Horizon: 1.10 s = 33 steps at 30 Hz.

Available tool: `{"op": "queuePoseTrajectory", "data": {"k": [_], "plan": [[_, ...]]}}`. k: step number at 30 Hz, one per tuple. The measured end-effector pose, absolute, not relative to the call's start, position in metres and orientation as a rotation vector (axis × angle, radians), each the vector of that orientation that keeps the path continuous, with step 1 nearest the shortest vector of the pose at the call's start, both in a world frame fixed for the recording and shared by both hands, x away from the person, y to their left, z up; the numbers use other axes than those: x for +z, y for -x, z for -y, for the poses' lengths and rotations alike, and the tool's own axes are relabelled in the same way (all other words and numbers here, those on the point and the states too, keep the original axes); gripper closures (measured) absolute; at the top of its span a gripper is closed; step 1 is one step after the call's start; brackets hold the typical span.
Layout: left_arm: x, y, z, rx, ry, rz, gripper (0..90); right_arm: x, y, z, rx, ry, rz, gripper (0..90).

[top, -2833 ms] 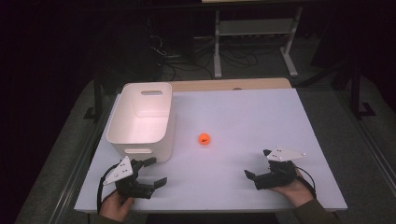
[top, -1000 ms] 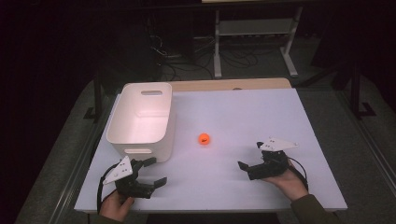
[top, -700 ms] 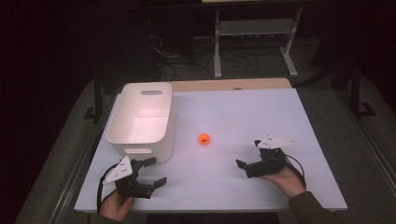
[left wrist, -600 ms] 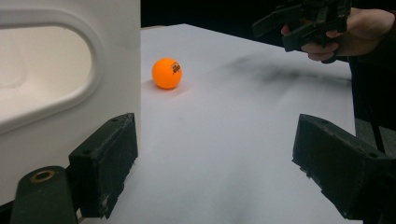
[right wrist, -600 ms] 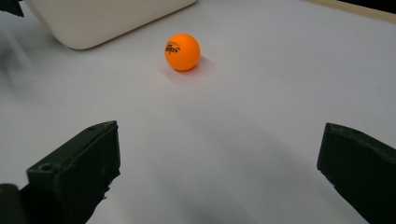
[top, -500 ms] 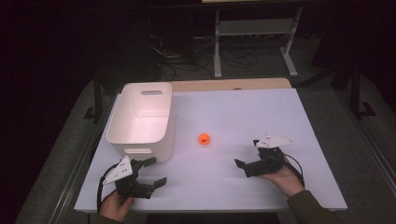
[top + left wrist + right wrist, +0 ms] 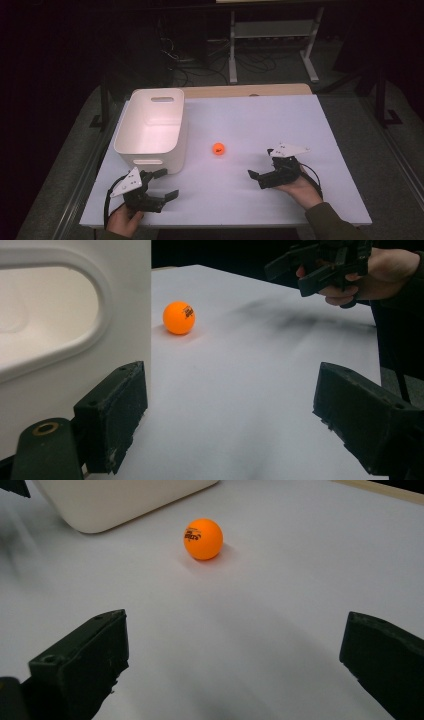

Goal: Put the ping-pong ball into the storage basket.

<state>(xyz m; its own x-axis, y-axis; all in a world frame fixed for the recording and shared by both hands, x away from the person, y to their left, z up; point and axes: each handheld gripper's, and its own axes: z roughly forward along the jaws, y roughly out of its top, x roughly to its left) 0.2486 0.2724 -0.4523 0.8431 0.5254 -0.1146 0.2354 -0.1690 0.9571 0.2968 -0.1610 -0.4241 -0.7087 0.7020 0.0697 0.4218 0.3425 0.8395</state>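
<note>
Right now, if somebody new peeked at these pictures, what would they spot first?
Probably the bright orange ball, sitting alone on the white table with nothing touching it. Just to its left stands a big white bin, open on top. Near the table's front edge a person holds two black grippers: the right gripper points toward the ball with its jaws wide open, and the left gripper waits open beside the bin.

bare table [image 7: 280, 125] around orange ball [image 7: 218, 148], white bin [image 7: 152, 127] blocking its left
</note>
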Motion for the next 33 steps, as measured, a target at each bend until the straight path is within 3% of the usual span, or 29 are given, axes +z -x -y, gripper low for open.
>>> {"op": "queuePoseTrajectory", "data": {"k": [33], "plan": [[-0.452, -0.249, -0.273, 0.283, -1.753, -0.585, 13.9, -0.414, -0.309, 0.146, 1.332, -0.961, -2.311, 0.0]]}}
